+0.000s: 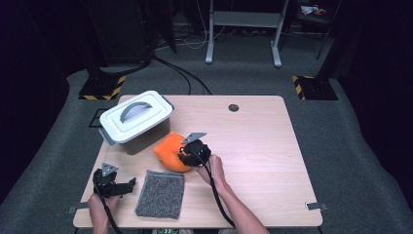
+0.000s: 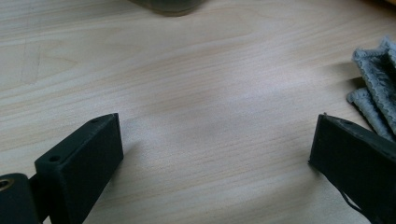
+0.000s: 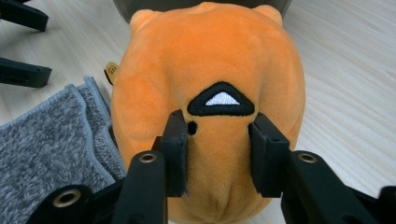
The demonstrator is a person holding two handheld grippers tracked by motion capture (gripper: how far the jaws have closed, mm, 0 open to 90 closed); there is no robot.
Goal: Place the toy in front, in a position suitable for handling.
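Two claws are under my control. My right claw point(image 3: 218, 154) pinches one orange plush toy point(image 3: 210, 70), its pads pressed into the fabric; the toy lies on the table point(image 1: 263, 146), touching one grey cloth point(image 1: 160, 193). My left claw point(image 2: 215, 149) stands wide over bare wood, holding nothing. One white lidded box point(image 1: 136, 117) sits just behind the toy.

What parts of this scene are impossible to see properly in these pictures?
- Inside of the lidded box: the closed lid hides it in the high view.
- Orange plush toy: its far side faces away in the right gripper view, and the right gripper covers part of it in the high view.
- Small tag on the toy: too small to read.
- Grey cloth: cut off by the frame edge in the left gripper view.
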